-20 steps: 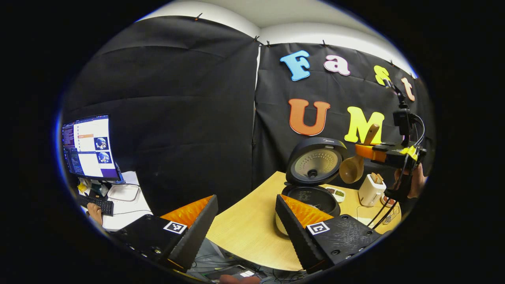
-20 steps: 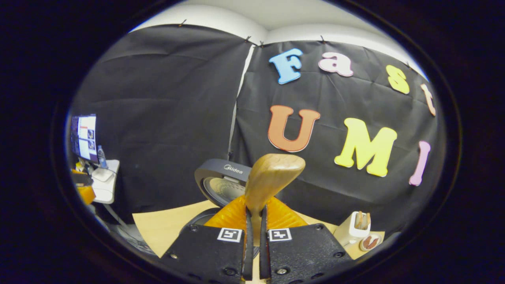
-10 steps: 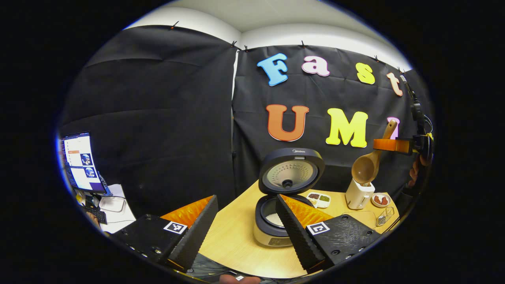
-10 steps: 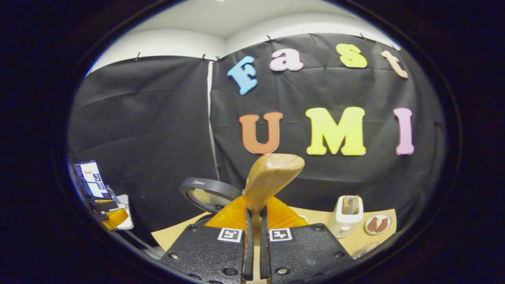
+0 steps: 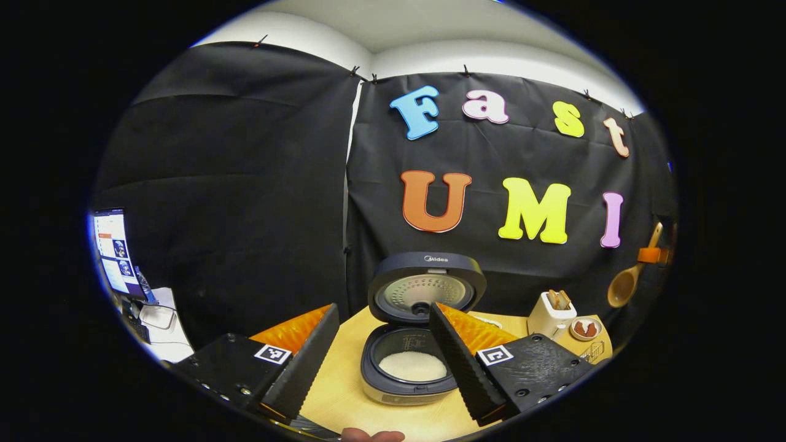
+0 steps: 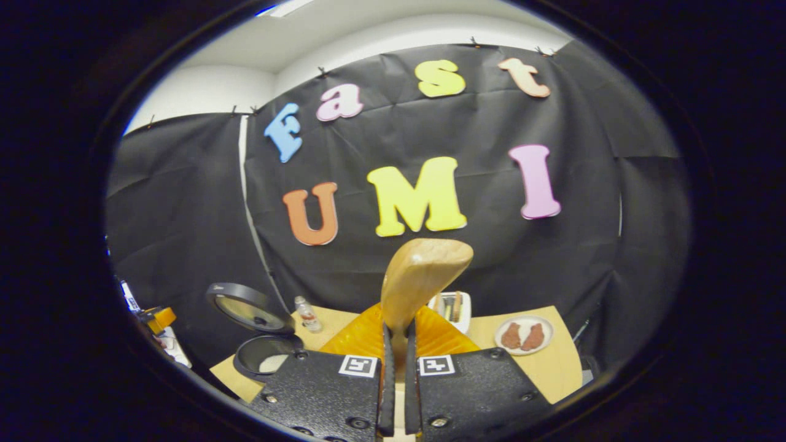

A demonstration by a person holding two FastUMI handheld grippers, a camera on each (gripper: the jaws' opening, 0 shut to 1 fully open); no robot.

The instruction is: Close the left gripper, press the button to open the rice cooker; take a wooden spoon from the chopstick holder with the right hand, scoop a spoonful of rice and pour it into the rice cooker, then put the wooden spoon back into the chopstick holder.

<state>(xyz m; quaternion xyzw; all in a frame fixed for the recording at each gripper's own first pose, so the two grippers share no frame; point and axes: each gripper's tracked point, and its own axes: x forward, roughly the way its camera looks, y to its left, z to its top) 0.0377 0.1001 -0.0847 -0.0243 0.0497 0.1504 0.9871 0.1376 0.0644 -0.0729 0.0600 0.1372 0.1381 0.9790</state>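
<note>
With rice already in the open rice cooker (image 5: pixel 410 362), we hold the wooden spoon (image 6: pixel 424 279) clamped in the right gripper (image 6: pixel 396 344) jaws, left gripper (image 5: pixel 384 350) jaws apart, and judge returning it to the chopstick holder (image 5: pixel 551 312) on the counter (image 5: pixel 334 393) comes next.

pale wooden spoon (image 6: pixel 424 276), dark rice cooker (image 5: pixel 410 319) holding white rice (image 5: pixel 412 366).

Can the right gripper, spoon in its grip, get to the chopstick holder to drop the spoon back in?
Probably yes: the right gripper is shut on the wooden spoon, raised above the table, with open air around the white chopstick holder.
</note>
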